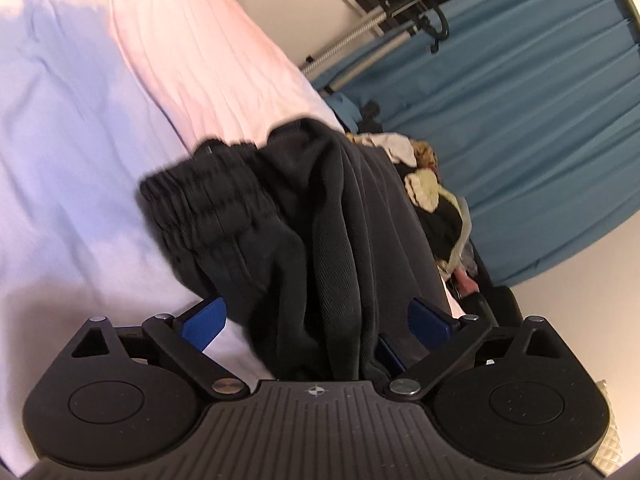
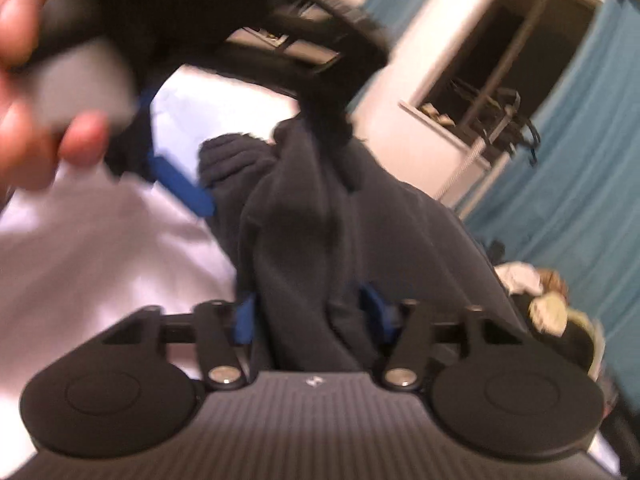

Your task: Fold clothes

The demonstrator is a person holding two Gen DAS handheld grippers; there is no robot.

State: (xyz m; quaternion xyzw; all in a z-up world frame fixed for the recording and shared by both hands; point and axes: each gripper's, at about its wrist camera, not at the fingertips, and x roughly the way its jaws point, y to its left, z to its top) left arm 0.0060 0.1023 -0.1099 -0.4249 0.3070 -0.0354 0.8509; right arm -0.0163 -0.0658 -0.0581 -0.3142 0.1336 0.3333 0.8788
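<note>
Bunched between 2 grippers on pale bedding [image 1: 80, 200]: dark sweatpants [image 1: 320, 220], unfolded, folding barely begun; left gripper [image 1: 316, 316] spread wide, cloth loose between blue fingers [image 1: 204, 320], nothing clamped; right gripper [image 2: 312, 312] half-parted around fabric, grip uncertain.

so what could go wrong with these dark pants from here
The left gripper stands wide open around the bunched dark pants, so the cloth may slip and the fold come undone. The pants hang over the bed edge toward the clothes pile and could slide off. The right gripper may catch several layers.
</note>
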